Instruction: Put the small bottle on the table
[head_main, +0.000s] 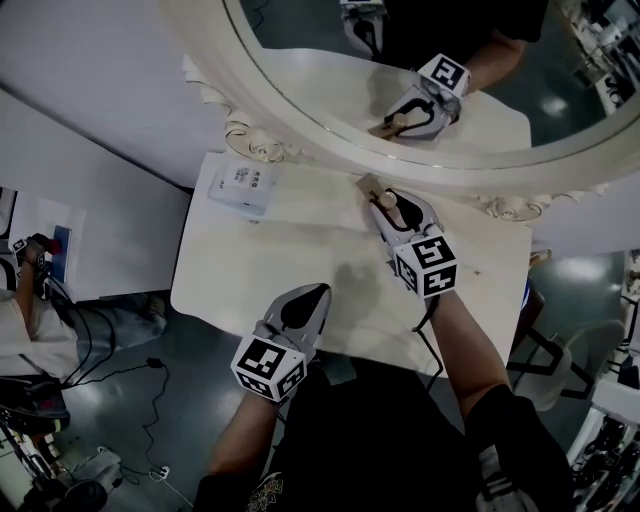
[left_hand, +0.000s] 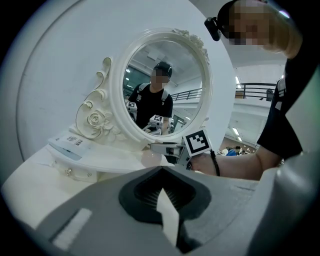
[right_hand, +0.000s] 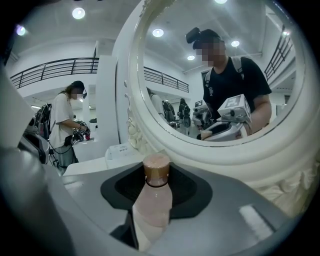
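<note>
The small bottle (right_hand: 156, 192) is pale pink with a brown cap. My right gripper (right_hand: 157, 215) is shut on its body, and the cap points at the mirror frame. In the head view the right gripper (head_main: 392, 210) holds the bottle (head_main: 381, 198) over the back of the white table (head_main: 250, 285), just in front of the mirror's base. I cannot tell whether the bottle touches the table. My left gripper (head_main: 318, 296) sits near the table's front edge, shut with nothing in it, and its jaws (left_hand: 162, 200) meet in its own view.
A large round mirror in an ornate white frame (head_main: 262, 145) stands along the back of the table. A flat white box (head_main: 243, 187) lies at the back left beside it. Cables and gear lie on the floor at the left (head_main: 60, 330).
</note>
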